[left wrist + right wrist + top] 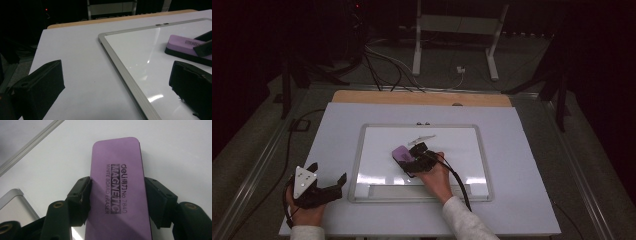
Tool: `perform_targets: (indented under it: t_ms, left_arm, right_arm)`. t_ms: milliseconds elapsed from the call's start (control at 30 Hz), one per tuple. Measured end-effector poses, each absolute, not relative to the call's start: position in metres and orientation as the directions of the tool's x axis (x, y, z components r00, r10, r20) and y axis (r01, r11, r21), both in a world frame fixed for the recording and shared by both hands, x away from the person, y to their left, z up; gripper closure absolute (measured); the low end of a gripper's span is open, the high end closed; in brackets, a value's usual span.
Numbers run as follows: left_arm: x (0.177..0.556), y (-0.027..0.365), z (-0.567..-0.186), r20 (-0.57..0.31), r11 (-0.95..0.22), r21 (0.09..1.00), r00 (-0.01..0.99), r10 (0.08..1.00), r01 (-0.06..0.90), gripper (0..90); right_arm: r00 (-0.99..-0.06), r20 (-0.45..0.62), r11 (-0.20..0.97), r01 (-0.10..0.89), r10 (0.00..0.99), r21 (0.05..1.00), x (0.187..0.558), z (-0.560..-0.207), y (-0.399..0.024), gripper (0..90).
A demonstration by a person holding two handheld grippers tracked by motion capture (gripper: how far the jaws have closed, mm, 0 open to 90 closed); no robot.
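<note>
**Eraser gripped on the whiteboard, faint stroke left to clear**

We look down on a white table [532,200] whose far edge shows a strip of bare wood. A framed whiteboard [362,150] lies flat at its middle, with a tray along its near edge. On the board's centre rests the purple eraser [401,153], its dark felt side down, and just beyond it, toward the far right, a faint grey mark [422,138] crosses the white surface.

The right gripper [416,157] has its two black jaws pressed against the eraser's long sides; in the right gripper view the pads squeeze the purple foam [120,195] from both flanks, so we read that as a firm hold. The left gripper [328,181] rests on the table near the board's left frame, its jaws standing wide apart with nothing between them, as the left gripper view confirms.

We judge the work in hand to be wiping the board: the eraser is seized and set down, and the stroke not yet rubbed away. The next move, as we see it, calls for sliding the eraser toward the far right over the mark while keeping the felt flat and the grip steady.

Printed on the eraser's top we read "deli", "No 7840", "MAGNETIC" and "WHITE BOARD ERASER".
</note>
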State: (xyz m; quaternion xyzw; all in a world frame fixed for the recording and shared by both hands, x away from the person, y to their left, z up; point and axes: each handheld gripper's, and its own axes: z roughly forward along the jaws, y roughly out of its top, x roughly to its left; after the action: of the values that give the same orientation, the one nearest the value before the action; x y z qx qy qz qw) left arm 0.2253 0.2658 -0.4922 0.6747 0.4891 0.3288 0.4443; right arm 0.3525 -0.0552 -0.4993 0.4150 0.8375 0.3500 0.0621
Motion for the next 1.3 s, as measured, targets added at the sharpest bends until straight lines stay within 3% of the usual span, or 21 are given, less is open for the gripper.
perform_targets:
  t_ms: [100, 433, 733, 1133, 1300]
  left_arm:
    - [0.225, 0.266, -0.492, 0.008, -0.125, 0.922, 0.305, 0.952, 0.366, 0.6]
    - [0.225, 0.267, -0.493, 0.005, -0.122, 0.921, 0.302, 0.953, 0.369, 0.6]
    - [0.225, 0.267, -0.493, 0.007, -0.125, 0.921, 0.304, 0.953, 0.369, 0.6]
    - [0.225, 0.267, -0.493, 0.008, -0.126, 0.919, 0.304, 0.953, 0.373, 0.6]
    - [0.225, 0.268, -0.493, 0.005, -0.122, 0.921, 0.300, 0.954, 0.370, 0.6]
  right_arm:
    - [-0.627, 0.178, 0.396, 0.661, 0.758, 0.638, 0.358, -0.499, -0.062, 40.9]
    - [-0.433, 0.169, 0.240, 0.736, 0.885, 0.633, 0.383, -0.498, -0.121, 40.9]
    - [-0.354, 0.135, 0.193, 0.747, 0.926, 0.636, 0.390, -0.497, -0.159, 40.8]
    - [-0.336, 0.117, 0.189, 0.748, 0.935, 0.636, 0.392, -0.497, -0.178, 40.0]
    - [-0.366, 0.067, 0.233, 0.711, 0.928, 0.663, 0.387, -0.493, -0.175, 30.2]
